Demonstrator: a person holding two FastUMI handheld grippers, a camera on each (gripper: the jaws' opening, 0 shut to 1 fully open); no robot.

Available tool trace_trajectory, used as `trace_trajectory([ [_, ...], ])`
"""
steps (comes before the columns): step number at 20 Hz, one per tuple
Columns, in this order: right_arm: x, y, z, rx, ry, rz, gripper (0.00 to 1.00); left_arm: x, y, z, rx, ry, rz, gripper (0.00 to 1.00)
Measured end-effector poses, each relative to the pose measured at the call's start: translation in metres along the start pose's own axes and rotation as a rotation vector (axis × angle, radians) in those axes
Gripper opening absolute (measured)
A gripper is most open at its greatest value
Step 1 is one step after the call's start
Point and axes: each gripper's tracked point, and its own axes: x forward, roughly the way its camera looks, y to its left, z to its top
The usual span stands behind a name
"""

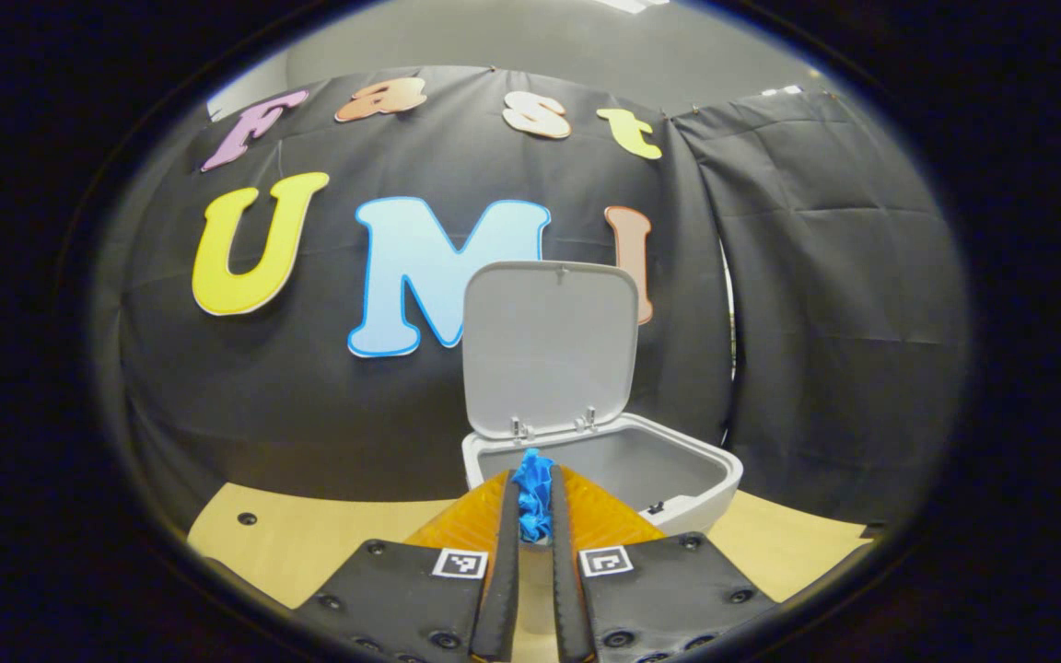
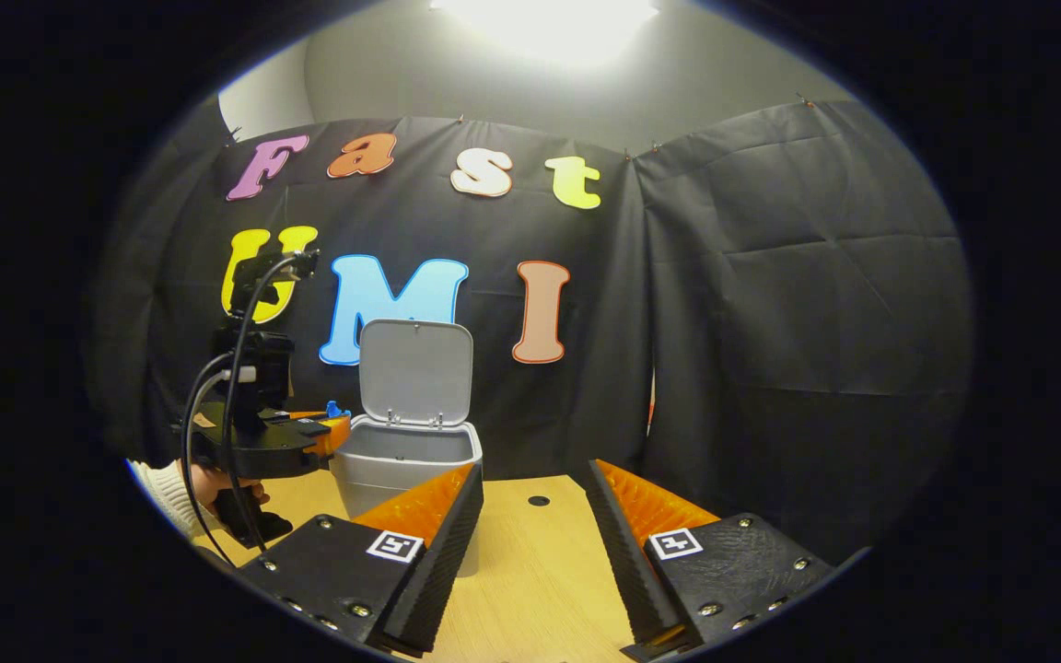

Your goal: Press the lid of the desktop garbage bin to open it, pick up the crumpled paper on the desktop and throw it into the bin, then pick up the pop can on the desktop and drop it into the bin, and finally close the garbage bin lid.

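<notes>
Between the left claw's (image 1: 535,516) clenched fingers sits blue crumpled paper (image 1: 532,493), just near of the open bin (image 1: 678,497); lid (image 1: 549,345) upright. Right claw (image 2: 535,525) released above bench (image 2: 540,571).

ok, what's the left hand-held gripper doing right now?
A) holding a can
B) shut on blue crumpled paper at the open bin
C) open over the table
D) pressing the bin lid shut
B: the left hand-held gripper pinches the blue crumpled paper at the bin, lid up.
</notes>
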Motion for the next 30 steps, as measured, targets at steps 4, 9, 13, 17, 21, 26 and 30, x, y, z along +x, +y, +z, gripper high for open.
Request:
trace_trajectory([
  [4,-0.003,0.004,0.002,-0.024,0.009,-0.009,0.74,0.019,-0.006,-0.011,-0.006,0.039,-0.023,0.31],
  [9,-0.006,0.006,-0.001,-0.044,0.017,-0.036,0.74,0.026,-0.009,-0.017,0.015,0.062,-0.058,0.39],
  [13,-0.002,0.006,-0.003,-0.071,0.009,-0.021,0.74,0.028,-0.015,-0.020,0.015,0.074,-0.078,0.54],
  [17,0.013,0.014,-0.012,-0.052,0.020,0.080,0.74,0.021,-0.021,-0.016,0.003,0.064,-0.067,0.77],
  [21,0.027,0.021,-0.015,-0.023,0.020,0.173,0.75,0.002,-0.017,-0.011,-0.041,0.045,-0.034,0.97],
  [26,0.037,0.042,-0.017,-0.007,0.008,0.257,0.74,-0.043,0.010,-0.002,-0.046,-0.005,0.044,0.96],
  [30,0.038,0.068,-0.025,0.008,0.015,0.314,0.74,-0.080,0.034,0.005,-0.027,-0.040,0.107,0.95],
])
